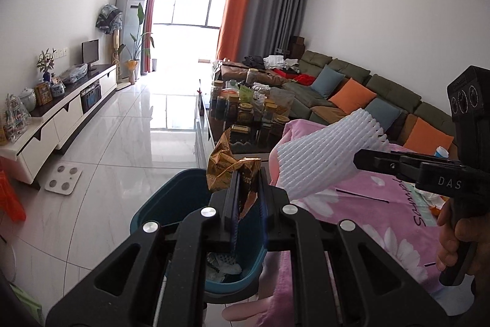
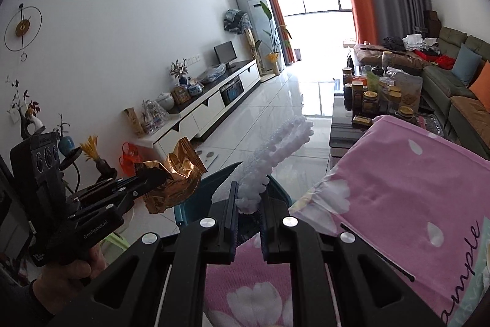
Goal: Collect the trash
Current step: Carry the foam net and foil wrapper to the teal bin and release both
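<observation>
The left tool [image 1: 246,189] grips a gold wrapper [image 1: 228,170] and the right tool [image 2: 248,204] grips a white foam net [image 2: 275,149], both carried over the blue bin [image 1: 147,216] beside the pink-covered table [image 1: 352,222], likely so the 2 pieces drop straight in

Bin [image 1: 153,213] on floor beside blanket [image 1: 352,213]; wrapper [image 1: 226,167] above bin, left of foam net [image 1: 324,161].

Two close wrist fisheyes, facing the window, sharing the teal bin [image 1: 153,213].

Left gripper [image 1: 248,173] pinching gold wrapper [image 1: 228,166], teal bin [image 1: 171,198] below
</observation>
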A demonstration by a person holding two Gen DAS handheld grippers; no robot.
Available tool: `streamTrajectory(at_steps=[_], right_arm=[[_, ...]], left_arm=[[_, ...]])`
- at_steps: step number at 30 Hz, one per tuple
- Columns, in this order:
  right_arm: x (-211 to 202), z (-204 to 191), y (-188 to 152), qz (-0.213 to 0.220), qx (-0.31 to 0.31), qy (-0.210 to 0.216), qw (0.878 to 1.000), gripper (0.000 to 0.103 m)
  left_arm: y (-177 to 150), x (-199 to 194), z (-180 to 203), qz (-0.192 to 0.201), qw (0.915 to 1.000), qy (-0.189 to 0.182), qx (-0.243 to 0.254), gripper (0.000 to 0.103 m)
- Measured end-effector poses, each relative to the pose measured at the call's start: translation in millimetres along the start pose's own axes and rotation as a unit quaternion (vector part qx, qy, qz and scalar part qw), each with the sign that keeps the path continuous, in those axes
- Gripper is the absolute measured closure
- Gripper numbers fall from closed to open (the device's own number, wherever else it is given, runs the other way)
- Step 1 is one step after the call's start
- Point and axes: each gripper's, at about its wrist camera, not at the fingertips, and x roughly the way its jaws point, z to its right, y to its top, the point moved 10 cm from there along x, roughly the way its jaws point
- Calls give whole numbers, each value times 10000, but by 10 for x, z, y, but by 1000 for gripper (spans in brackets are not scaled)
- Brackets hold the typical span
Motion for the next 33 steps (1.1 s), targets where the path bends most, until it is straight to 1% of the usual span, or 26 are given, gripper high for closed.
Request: streamTrajectory(at_steps=[4, 6, 9, 14, 19, 26, 29, 32, 33], right_arm=[[321, -105, -57, -346, -234, -64, 9991, 93], [468, -134, -99, -535, -435, -193, 9974, 93], [673, -184, -174, -812, -656, -273, 9942, 93], [890, -228, -268, -1131, -866, -305, 9893, 93], [1078, -249, -353, -1421, -952, -311, 9848, 93], [1310, -215, -430, -1754, -987, -383, 9788, 92], [1383, -175, -438, -1844, -967, -405, 9772, 91], [1448, -193, -472, -1952, -891, -331, 9761, 83], [1452, -192, -472, -1939, -868, -328, 9766, 82]], left_arm=[[-165, 110, -219, -193, 9997, 133, -88, 92], [-265, 209, -252, -307, 9993, 178, -141, 92], [-382, 329, -334, -451, 9985, 188, -231, 92], [-494, 625, -178, -597, 9977, 238, -203, 92], [-619, 900, -183, -800, 9963, 325, -58, 91], [-755, 1328, -199, -1038, 9938, 394, -64, 91], [-802, 1463, -234, -1102, 9929, 451, -71, 88], [-820, 1570, -249, -1165, 9920, 476, -87, 86], [-829, 1592, -244, -1176, 9919, 464, -101, 84]])
